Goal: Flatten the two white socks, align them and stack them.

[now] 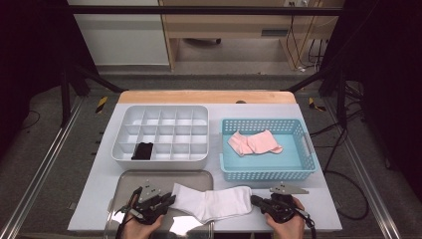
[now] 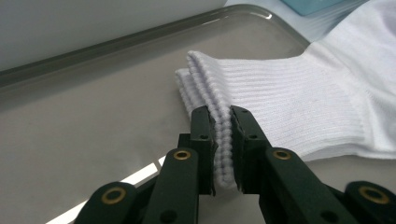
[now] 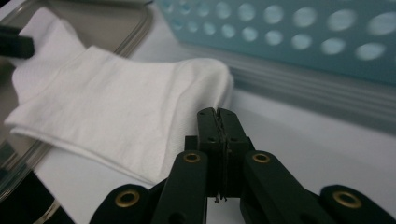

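Note:
A white sock [image 1: 214, 203] lies flat near the table's front edge, its ribbed cuff on the metal tray [image 1: 149, 177] and its toe end on the white table top. My left gripper [image 1: 171, 198] is shut on the cuff. In the left gripper view the folded ribbed edge [image 2: 223, 140] is squeezed between the pads of my left gripper [image 2: 223, 135]. My right gripper [image 1: 255, 200] sits at the sock's toe end. In the right gripper view my right gripper [image 3: 218, 114] has its jaws pressed together, with no cloth seen between them and the sock [image 3: 116, 107] just beyond the tips.
A white divided organiser [image 1: 164, 119] stands behind the tray, with a black item [image 1: 143, 151] in one front compartment. To its right a light blue basket [image 1: 298, 169] holds pink socks [image 1: 254, 143]. The table's front edge runs just below both hands.

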Motion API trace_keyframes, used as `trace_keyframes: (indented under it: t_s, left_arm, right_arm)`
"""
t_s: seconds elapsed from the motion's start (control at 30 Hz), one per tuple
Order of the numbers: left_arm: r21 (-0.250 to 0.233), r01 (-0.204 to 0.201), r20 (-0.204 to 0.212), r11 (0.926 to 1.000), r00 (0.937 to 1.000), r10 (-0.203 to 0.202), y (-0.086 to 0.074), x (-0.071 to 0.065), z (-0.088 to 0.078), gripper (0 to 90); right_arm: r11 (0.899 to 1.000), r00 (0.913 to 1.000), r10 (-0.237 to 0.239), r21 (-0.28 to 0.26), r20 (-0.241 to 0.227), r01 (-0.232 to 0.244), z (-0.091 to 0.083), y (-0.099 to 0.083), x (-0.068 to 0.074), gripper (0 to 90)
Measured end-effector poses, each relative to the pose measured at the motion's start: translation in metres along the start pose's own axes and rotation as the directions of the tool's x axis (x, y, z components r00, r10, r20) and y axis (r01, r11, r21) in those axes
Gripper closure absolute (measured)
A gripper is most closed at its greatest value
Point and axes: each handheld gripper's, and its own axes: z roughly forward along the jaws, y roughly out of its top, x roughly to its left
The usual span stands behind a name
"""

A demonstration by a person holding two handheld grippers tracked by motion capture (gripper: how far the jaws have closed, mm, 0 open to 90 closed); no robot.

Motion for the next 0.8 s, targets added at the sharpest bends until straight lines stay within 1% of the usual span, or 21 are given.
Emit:
trace_keyframes:
  t_s: [0.03, 0.1, 0.13, 0.2, 0.23, 0.3, 0.33, 0.37, 0.4, 0.43, 0.47, 0.5, 0.53, 0.6, 0.63, 0.67, 0.7, 0.73, 0.8]
  left_arm:
    - [0.000, -0.001, 0.008, 1.0000, 1.0000, 0.001, 0.001, -0.001, 0.001, 79.3]
    - [-0.002, -0.013, 0.008, 0.9999, 0.9999, 0.013, 0.001, -0.004, 0.002, 79.2]
    - [0.007, -0.020, 0.006, 0.9998, 0.9998, 0.020, 0.000, -0.005, 0.002, 79.0]
    - [0.004, -0.029, -0.002, 0.9996, 0.9996, 0.029, -0.001, -0.006, 0.002, 78.5]
    - [0.003, -0.029, -0.003, 0.9996, 0.9996, 0.029, -0.001, -0.006, 0.001, 78.1]
    - [0.000, -0.028, -0.007, 0.9996, 0.9996, 0.028, -0.001, -0.005, 0.000, 76.2]
    - [-0.009, -0.024, -0.002, 0.9997, 0.9997, 0.024, -0.001, -0.004, 0.000, 74.5]
    - [-0.017, -0.024, 0.002, 0.9996, 0.9997, 0.024, -0.001, -0.004, -0.002, 72.4]
    - [-0.029, -0.026, -0.002, 0.9992, 0.9997, 0.026, 0.000, -0.004, -0.004, 70.2]
    - [-0.029, -0.026, -0.002, 0.9992, 0.9997, 0.026, 0.000, -0.004, -0.004, 68.3]
    - [-0.059, -0.030, 0.008, 0.9978, 0.9995, 0.031, 0.001, -0.005, -0.010, 66.8]
    - [-0.073, -0.032, 0.009, 0.9968, 0.9994, 0.032, 0.003, -0.006, -0.012, 65.8]
    - [-0.089, -0.036, 0.019, 0.9954, 0.9991, 0.038, 0.005, -0.007, -0.014, 65.2]
    - [-0.102, -0.042, 0.040, 0.9939, 0.9981, 0.046, 0.011, -0.009, -0.016, 64.9]
    - [-0.102, -0.042, 0.040, 0.9939, 0.9981, 0.046, 0.011, -0.009, -0.016, 65.2]
    - [-0.111, -0.051, 0.050, 0.9926, 0.9972, 0.056, 0.015, -0.010, -0.016, 65.2]
    - [-0.107, -0.063, 0.058, 0.9923, 0.9959, 0.069, 0.020, -0.013, -0.014, 66.5]
    - [-0.109, -0.082, 0.067, 0.9906, 0.9937, 0.090, 0.026, -0.018, -0.011, 68.8]
    - [-0.114, -0.097, 0.074, 0.9887, 0.9916, 0.106, 0.033, -0.024, -0.004, 71.2]
  right_arm:
    - [1.000, 0.9999, 0.007, -0.009, 0.011, -0.007, -0.002, 0.002, -0.004, 89.9]
    - [1.000, 0.9994, 0.017, -0.022, 0.030, -0.017, -0.005, 0.004, -0.009, 89.8]
    - [1.000, 0.9992, 0.016, -0.023, 0.037, -0.015, -0.005, 0.005, -0.011, 89.7]
    - [1.000, 0.9991, 0.018, -0.017, 0.038, -0.018, -0.004, 0.006, -0.012, 89.4]
    - [1.000, 0.9992, 0.004, -0.015, 0.039, -0.003, -0.002, 0.006, -0.013, 88.8]
    - [1.000, 0.9992, -0.009, -0.005, 0.038, 0.009, 0.001, 0.005, -0.012, 83.6]
    - [1.000, 0.9992, -0.010, -0.008, 0.039, 0.010, 0.002, 0.005, -0.013, 79.0]
    - [1.000, 0.9990, -0.012, -0.014, 0.043, 0.013, 0.002, 0.005, -0.013, 76.4]
    - [1.000, 0.9989, -0.010, -0.017, 0.047, 0.011, 0.001, 0.005, -0.013, 74.5]
    - [1.000, 0.9989, -0.010, -0.017, 0.047, 0.011, 0.001, 0.005, -0.013, 74.5]
    - [0.999, 0.9985, -0.022, -0.043, 0.050, 0.024, -0.002, 0.006, -0.015, 70.2]
    - [0.998, 0.9985, -0.022, -0.059, 0.050, 0.025, -0.004, 0.007, -0.016, 68.9]
    - [0.997, 0.9980, -0.023, -0.076, 0.059, 0.028, -0.006, 0.007, -0.018, 67.1]
    - [0.995, 0.9983, -0.012, -0.093, 0.057, 0.018, -0.009, 0.008, -0.019, 66.5]
    - [0.994, 0.9984, -0.010, -0.104, 0.055, 0.016, -0.010, 0.007, -0.019, 66.1]
    - [0.994, 0.9984, -0.010, -0.104, 0.055, 0.016, -0.010, 0.007, -0.019, 66.1]
    - [0.995, 0.9988, -0.006, -0.104, 0.048, 0.011, -0.011, 0.007, -0.018, 65.1]
    - [0.994, 0.9992, -0.005, -0.107, 0.041, 0.010, -0.012, 0.006, -0.016, 63.6]
    - [0.994, 0.9995, -0.010, -0.106, 0.030, 0.013, -0.012, 0.006, -0.013, 62.7]
